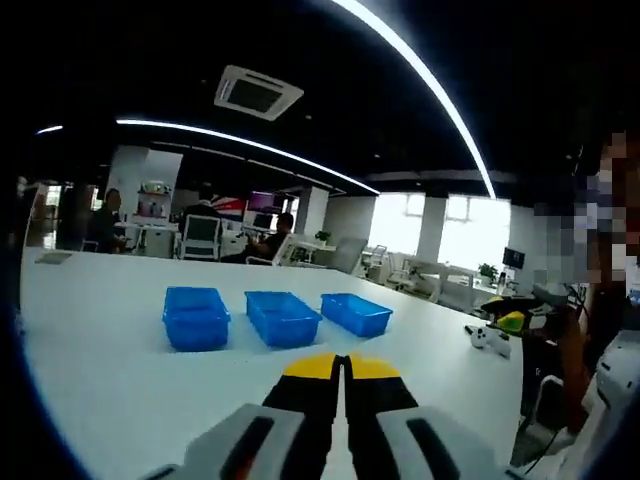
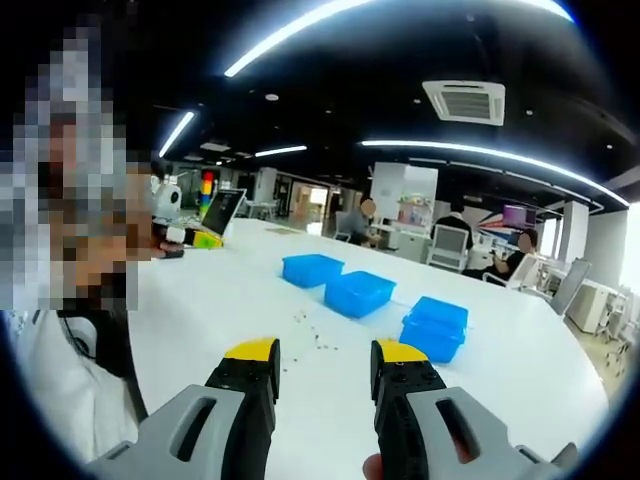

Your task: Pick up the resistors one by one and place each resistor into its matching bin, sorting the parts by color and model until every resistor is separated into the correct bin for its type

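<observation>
Three blue bins stand in a row on the white table (image 2: 500, 360), and the resistors (image 2: 318, 335) lie scattered loose on the tabletop just in front of them, tiny specks too small to tell apart by colour or to read which way each one points. The right claw (image 2: 325, 352) hangs above the table with its jaws spread wide and nothing between them; the scatter sits almost straight ahead of its gap, between the claw and the middle bin (image 2: 359, 292). The left claw (image 1: 346, 365) has its yellow-tipped jaws pressed together, empty, facing the bins (image 1: 283, 317) from the other side. I would judge the right claw better placed for the first pick.
</observation>
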Demonstrator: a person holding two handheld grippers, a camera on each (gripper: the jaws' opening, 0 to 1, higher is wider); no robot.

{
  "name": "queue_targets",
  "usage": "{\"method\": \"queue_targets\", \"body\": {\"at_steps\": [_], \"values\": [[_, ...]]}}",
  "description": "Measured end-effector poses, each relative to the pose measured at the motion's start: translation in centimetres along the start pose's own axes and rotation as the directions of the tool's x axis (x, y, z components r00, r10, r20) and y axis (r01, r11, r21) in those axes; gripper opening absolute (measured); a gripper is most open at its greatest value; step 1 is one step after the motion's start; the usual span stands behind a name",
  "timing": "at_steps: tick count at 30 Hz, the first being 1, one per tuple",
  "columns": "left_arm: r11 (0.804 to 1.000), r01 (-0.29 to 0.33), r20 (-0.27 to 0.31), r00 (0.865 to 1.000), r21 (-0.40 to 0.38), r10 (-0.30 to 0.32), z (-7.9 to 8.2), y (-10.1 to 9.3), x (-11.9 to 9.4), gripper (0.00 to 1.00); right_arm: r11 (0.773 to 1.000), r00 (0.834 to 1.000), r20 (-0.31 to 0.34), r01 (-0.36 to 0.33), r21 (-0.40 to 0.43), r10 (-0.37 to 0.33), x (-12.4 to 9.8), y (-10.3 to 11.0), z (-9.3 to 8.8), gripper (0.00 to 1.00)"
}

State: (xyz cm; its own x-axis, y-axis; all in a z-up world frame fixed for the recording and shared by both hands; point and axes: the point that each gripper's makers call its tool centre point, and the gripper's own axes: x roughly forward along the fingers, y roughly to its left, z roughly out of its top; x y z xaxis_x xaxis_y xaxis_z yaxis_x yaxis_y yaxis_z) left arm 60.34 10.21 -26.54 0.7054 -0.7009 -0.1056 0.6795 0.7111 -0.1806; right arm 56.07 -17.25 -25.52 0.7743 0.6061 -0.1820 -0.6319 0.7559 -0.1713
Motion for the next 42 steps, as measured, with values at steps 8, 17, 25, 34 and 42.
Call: {"method": "queue_targets", "body": {"at_steps": [8,17,25,34,42], "values": [[0.991,-0.087,0.045,0.996,0.100,0.083,1.2,0.5,-0.9,0.05,1.000,1.000,0.001,-0.004,0.003,0.004,0.2,0.1,0.0,0.38],[0.984,-0.097,0.032,0.995,0.148,0.093,2.9,0.6,1.7,0.05,1.000,1.000,0.005,-0.002,0.001,0.002,0.2,0.1,0.3,0.38],[0.981,-0.104,-0.023,0.994,0.162,0.109,4.9,0.6,7.7,0.05,1.000,1.000,0.007,0.004,0.002,-0.004,0.0,-0.2,0.4,0.38],[0.986,-0.085,-0.069,0.993,0.142,0.095,6.8,2.0,16.7,0.05,1.000,1.000,0.015,0.015,0.001,-0.015,-0.5,-0.6,0.6,0.38],[0.979,-0.151,-0.115,0.979,0.136,0.167,6.1,6.9,23.6,0.05,1.000,1.000,0.020,0.018,0.000,-0.018,-0.8,-0.6,0.7,0.38]]}}
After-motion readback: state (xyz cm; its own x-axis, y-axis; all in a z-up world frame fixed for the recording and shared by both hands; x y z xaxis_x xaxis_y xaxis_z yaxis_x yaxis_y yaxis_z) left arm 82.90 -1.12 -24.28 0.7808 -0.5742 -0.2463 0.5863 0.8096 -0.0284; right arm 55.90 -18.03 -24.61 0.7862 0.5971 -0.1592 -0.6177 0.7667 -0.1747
